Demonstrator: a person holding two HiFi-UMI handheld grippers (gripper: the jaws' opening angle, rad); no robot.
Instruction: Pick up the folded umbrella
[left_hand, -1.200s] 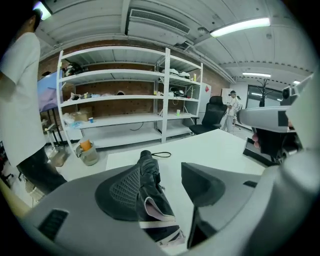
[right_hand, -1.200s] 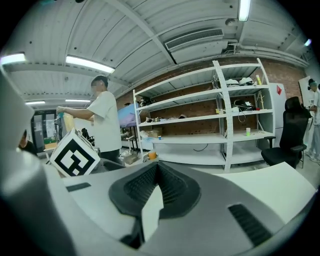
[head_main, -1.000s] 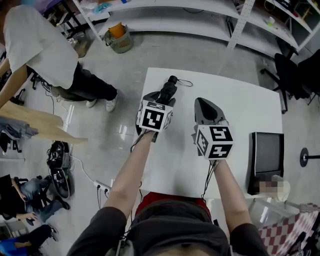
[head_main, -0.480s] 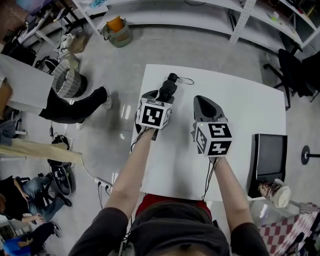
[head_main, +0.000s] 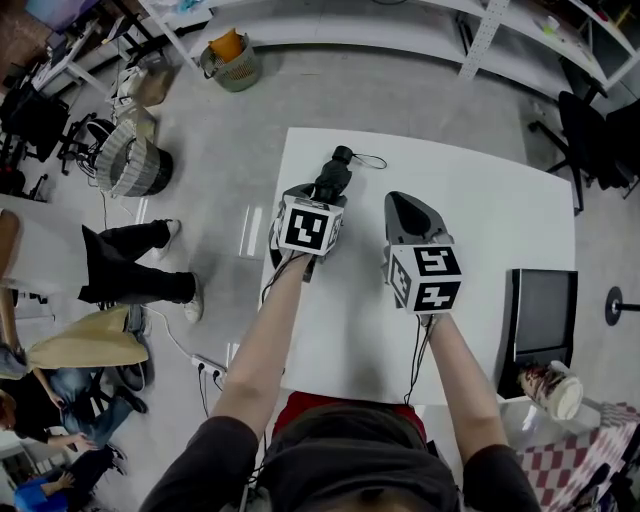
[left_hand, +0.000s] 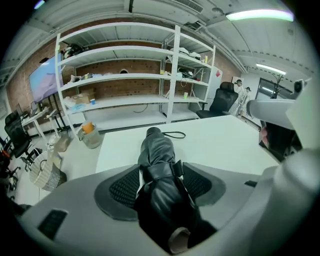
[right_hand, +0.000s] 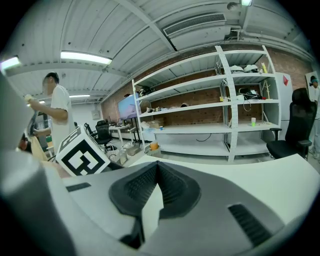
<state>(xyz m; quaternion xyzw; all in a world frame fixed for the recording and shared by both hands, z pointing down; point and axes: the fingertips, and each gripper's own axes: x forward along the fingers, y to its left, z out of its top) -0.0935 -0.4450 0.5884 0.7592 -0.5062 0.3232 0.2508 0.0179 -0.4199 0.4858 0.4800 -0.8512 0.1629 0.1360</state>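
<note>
The folded umbrella (head_main: 333, 178) lies on the table (head_main: 480, 200), long side running 6 to 12 o'clock, right between the jaws of your left claw (left_hand: 162, 169), which have just been opening and do not squeeze it yet (your right claw (head_main: 402, 205), at 3 o'clock, is pinched together, holding nothing), so left is nearer

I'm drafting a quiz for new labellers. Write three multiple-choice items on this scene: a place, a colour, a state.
1. Where is the folded umbrella? A) on the floor B) on the white table, between the left gripper's jaws C) on a shelf
2. What colour is it? A) red B) black C) yellow
3. The right gripper's jaws are: A) together, empty B) wide apart C) shut on a cup
Key: 1B, it lies between jaws that have just been opening; 2B, black cover; 3A, tips meet, nothing between.
</note>
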